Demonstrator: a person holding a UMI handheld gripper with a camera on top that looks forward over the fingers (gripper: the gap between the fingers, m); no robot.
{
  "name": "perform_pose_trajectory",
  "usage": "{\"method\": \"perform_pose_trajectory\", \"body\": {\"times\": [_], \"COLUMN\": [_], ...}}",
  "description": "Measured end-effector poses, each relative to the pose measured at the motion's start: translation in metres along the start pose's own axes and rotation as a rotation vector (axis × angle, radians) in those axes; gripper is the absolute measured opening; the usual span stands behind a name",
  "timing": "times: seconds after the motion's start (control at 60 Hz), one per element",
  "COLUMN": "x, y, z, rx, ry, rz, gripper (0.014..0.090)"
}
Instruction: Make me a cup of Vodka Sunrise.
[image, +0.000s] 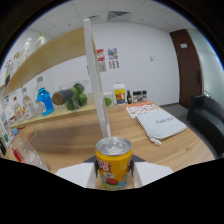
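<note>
Can (114, 163) of juice, yellow and unopened, sits low in the frame's centre, pinched between the tongs (114, 172) above the wooden worktop (75, 137). Step in hand: carrying juice. Next, likely, opening and pouring it.

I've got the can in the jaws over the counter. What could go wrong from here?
The can is gripped low, near its base, so it may tip or slip in the gripper if swung fast. Its top looks sealed; pouring won't work until it is opened. The white post stands just beyond it and could be struck.
</note>
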Motion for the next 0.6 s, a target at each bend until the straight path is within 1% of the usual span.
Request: {"method": "perform_pose_trajectory", "body": {"times": [0.183, 0.467, 0.6], "x": [0.000, 0.001, 0.000], "y": [0.026, 0.028, 0.035], "z": [0.005, 0.002, -0.003], "rx": [-0.058, -0.038, -0.059], "ry": [0.002, 0.035, 0.043], "rz": [-0.023, -0.021, -0.058], "gripper": [0.0520, 0.0534, 0.0540]}}
